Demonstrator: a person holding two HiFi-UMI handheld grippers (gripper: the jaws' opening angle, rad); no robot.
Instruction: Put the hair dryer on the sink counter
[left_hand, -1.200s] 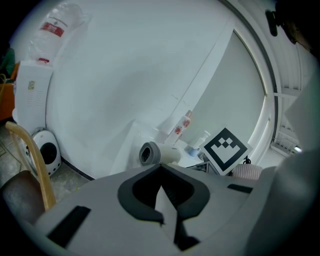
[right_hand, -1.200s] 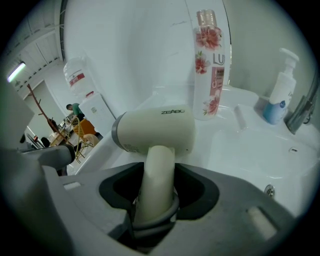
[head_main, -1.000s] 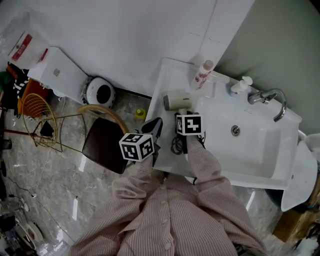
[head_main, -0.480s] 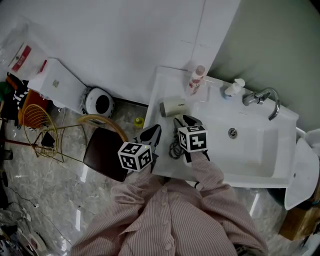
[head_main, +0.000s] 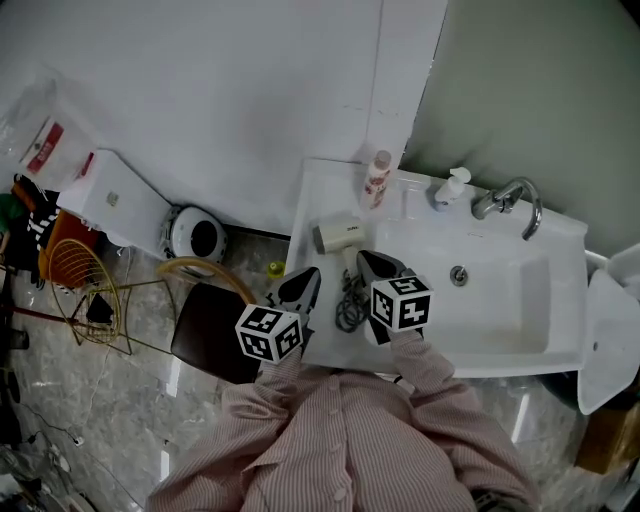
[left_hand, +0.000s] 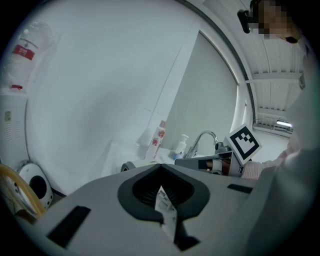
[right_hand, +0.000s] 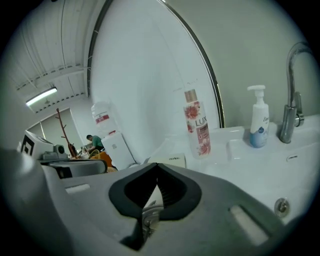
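The cream hair dryer (head_main: 338, 236) lies on the white sink counter (head_main: 318, 190), left of the basin, with its dark cord (head_main: 350, 305) coiled at the counter's near edge. My right gripper (head_main: 376, 267) sits just near of the dryer, apart from it, its jaws shut with nothing between them. In the right gripper view the dryer (right_hand: 170, 160) shows just beyond the shut right gripper (right_hand: 156, 175). My left gripper (head_main: 301, 288) hovers at the counter's left edge beside the cord. In its own view the left gripper (left_hand: 161, 171) is shut and empty.
A pink bottle (head_main: 377, 180), a soap dispenser (head_main: 447, 188) and a faucet (head_main: 508, 198) stand along the back of the sink. On the floor to the left are a brown chair (head_main: 205, 325), a round white device (head_main: 198, 238), a toilet (head_main: 120, 195) and a wire basket (head_main: 75, 285).
My right gripper has let go of the hair dryer's handle, drawn back toward me and closed its jaws. The dryer stays on the counter. The left gripper keeps its place by the counter's edge.
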